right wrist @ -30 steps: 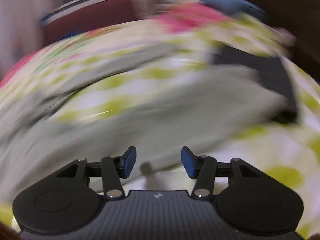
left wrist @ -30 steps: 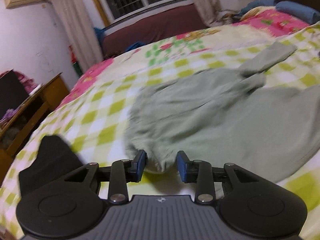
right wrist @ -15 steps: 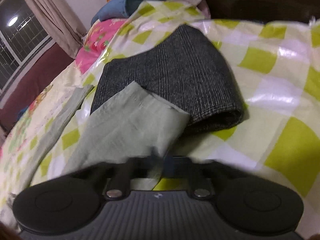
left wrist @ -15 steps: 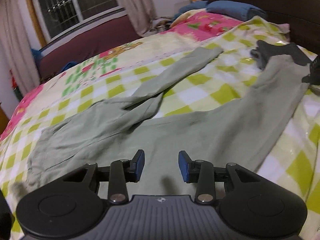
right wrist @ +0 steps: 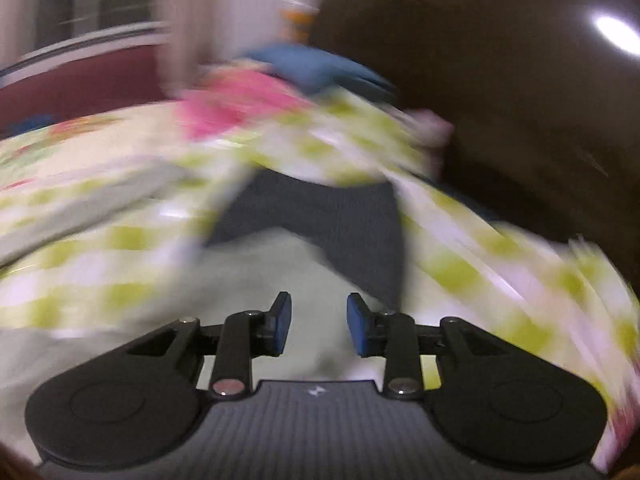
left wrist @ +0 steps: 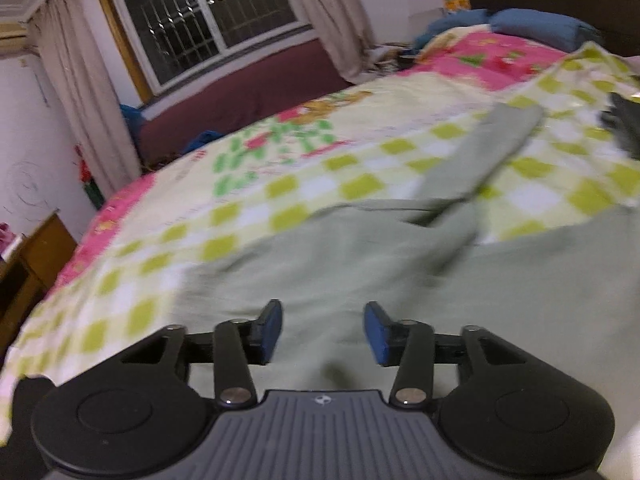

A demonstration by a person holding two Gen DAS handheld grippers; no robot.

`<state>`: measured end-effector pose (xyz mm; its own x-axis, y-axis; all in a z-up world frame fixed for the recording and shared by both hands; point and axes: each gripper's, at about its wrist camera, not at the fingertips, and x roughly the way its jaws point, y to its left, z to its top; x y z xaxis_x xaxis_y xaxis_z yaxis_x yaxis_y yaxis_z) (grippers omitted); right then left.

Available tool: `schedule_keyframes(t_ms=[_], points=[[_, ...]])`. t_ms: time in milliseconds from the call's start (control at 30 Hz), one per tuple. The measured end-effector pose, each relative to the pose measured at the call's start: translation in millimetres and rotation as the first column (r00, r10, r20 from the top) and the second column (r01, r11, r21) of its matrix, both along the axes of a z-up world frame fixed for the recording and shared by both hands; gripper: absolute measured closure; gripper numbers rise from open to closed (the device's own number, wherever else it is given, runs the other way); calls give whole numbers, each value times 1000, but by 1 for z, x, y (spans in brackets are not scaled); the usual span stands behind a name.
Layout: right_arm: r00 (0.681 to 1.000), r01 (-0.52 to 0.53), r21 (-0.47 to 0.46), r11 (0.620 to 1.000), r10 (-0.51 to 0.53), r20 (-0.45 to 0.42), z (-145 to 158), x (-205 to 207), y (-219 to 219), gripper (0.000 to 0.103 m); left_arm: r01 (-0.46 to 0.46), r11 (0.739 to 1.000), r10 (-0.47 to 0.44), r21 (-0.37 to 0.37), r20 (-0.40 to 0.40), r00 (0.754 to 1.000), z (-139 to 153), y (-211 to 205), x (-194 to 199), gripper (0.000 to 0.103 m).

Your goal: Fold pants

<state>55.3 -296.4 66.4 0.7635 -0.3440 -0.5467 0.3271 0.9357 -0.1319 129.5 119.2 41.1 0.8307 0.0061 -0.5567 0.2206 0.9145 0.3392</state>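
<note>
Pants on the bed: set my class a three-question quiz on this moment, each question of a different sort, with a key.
1. True or false: the left gripper grips the pants.
2. Which lies beside the pants' far leg end, by the right wrist view? A) dark grey cloth B) a red towel C) a book
3. Fill in: the pants lie on a green-and-white ____ cover.

Key
1. False: its jaws are opening, apart, with the pants below them, not pinched.
2. A: the grey cloth lies there. The right gripper is also opening, nothing clamped.
3. Checked: the cover shows green and white squares.
</note>
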Motion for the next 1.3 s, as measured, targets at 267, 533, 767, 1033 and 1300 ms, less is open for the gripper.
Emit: schedule_keyframes(t_ms=[267,533,767,1033,1300], points=[[742,-656,85,750,661,-111,-31,175,166,59,-96,992,98,78,-26,995,-11,82,102,28],[583,-758,157,633,766,-272,-70,257,240,59,-202,974,175,-99,-235,956,-45,136,190,28],[583,-742,172,647,751,-309,-82,273,258,68,-202,977,177,-73,-261,949,-54,128,209,36],[632,-736,100,669,733,-253,-48,266,256,100,-230,972,212,-52,-235,949,-30,117,206,70],[668,-744,-81,663,744,-40,42,152,217,100,-144,958,152,-247,16,988,59,139,72,74]])
